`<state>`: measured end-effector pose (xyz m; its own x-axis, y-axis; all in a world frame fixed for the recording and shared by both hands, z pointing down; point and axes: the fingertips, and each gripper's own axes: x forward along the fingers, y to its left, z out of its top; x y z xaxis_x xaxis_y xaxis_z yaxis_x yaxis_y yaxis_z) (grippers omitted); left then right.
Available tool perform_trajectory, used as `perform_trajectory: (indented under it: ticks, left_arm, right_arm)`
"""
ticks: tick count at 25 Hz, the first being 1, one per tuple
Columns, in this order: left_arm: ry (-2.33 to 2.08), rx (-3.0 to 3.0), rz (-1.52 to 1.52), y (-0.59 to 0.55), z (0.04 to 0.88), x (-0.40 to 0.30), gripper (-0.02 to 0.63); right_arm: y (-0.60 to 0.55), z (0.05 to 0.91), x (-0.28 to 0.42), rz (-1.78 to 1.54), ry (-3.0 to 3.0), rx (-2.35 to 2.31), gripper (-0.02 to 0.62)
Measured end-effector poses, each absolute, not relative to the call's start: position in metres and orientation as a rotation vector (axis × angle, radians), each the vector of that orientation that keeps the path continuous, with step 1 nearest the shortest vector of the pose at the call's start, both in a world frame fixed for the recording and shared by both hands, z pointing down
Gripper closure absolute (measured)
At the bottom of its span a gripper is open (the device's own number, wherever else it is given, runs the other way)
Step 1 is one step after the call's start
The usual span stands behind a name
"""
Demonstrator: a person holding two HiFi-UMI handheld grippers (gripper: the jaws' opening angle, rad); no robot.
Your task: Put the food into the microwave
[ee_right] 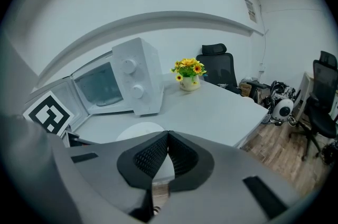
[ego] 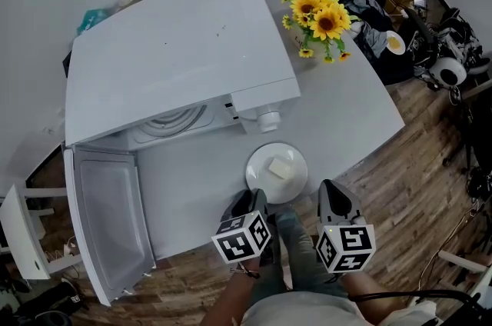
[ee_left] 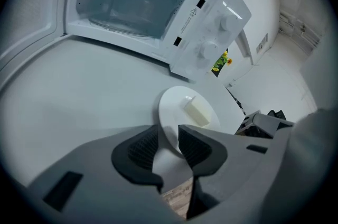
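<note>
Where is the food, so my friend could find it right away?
Find the big white microwave with its door open. Just in front of it sits a round white plate. The food is the pale block on top, the only thing on that plate.

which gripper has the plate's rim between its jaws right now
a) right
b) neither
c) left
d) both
c: in the left gripper view, the left gripper has its jaws parted with the near rim of the plate between them, while the right gripper has its jaws together with nothing in them.
</note>
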<state>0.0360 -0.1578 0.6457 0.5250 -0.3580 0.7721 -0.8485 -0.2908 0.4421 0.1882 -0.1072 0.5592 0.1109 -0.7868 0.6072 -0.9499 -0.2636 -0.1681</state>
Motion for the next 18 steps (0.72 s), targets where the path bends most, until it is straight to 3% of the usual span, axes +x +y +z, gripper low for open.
perform_trajectory:
  ticks: [18]
  left_arm:
    - [-0.99, 1.793, 0.655, -0.1666, 0.6469, 0.0423, 0.541]
  right_arm:
    - [-0.1137, 0.5629, 0.1915, 0.904, -1.701, 2.144, 0.58]
